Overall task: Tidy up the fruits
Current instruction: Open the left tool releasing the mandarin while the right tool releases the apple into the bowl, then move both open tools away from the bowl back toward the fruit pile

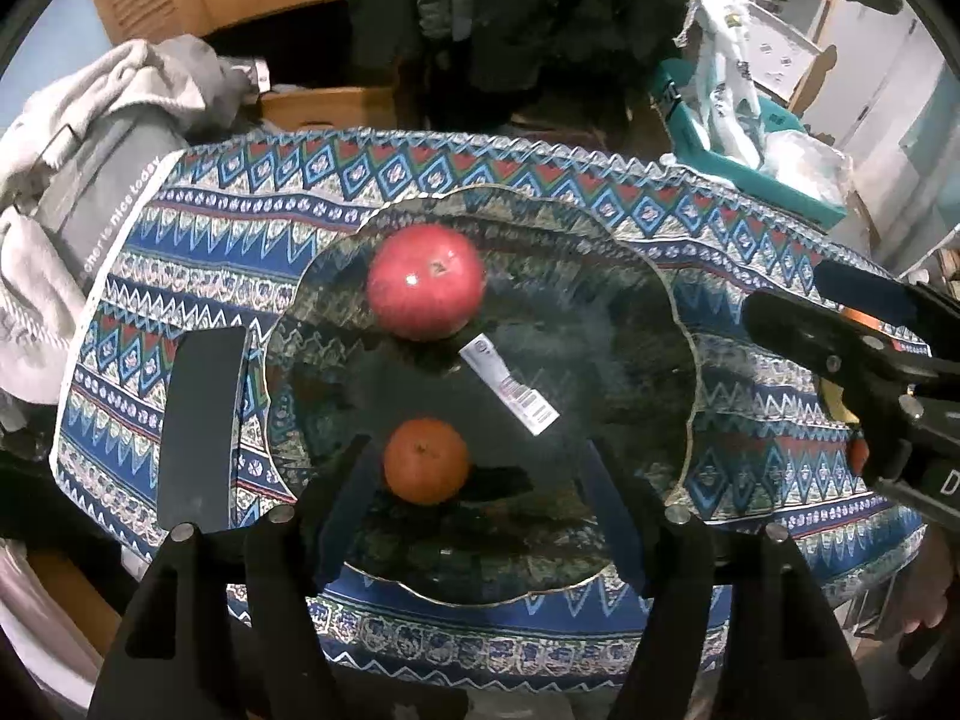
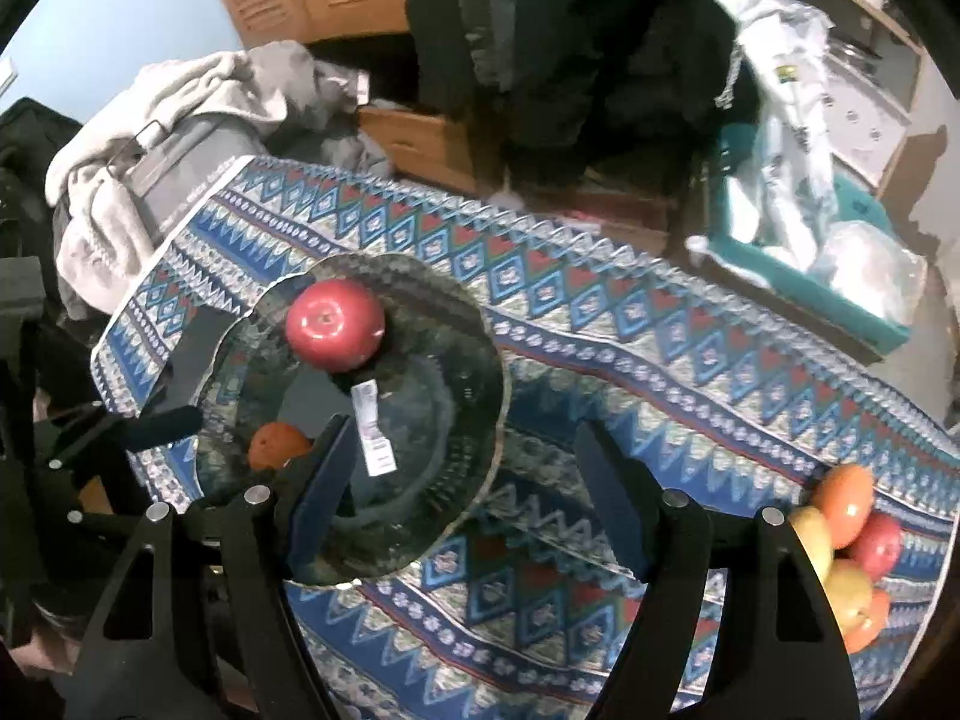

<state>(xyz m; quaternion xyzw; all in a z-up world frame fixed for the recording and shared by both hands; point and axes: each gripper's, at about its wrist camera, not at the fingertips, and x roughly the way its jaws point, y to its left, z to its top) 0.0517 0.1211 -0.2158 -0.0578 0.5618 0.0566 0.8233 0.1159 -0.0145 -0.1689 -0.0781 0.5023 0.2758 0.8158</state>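
Note:
A dark glass plate (image 1: 630, 312) with a wavy gold rim lies on the patterned cloth. On it sit a red apple (image 1: 426, 282) at the back and an orange (image 1: 426, 461) nearer me, beside a white barcode label (image 1: 510, 387). My left gripper (image 1: 480, 474) is open above the plate, with the orange between its fingers and not touched. My right gripper (image 2: 465, 471) is open and empty over the plate's right rim (image 2: 498, 420). The apple (image 2: 335, 324) and the orange (image 2: 277, 445) also show in the right wrist view. A pile of several loose fruits (image 2: 852, 546) lies at the right edge.
The blue patterned cloth (image 2: 630, 324) covers the table. A grey and white heap of laundry (image 1: 90, 138) lies at the left. A teal bin (image 2: 798, 252) with plastic bags stands at the back right. A person in dark clothes (image 2: 570, 48) stands behind the table.

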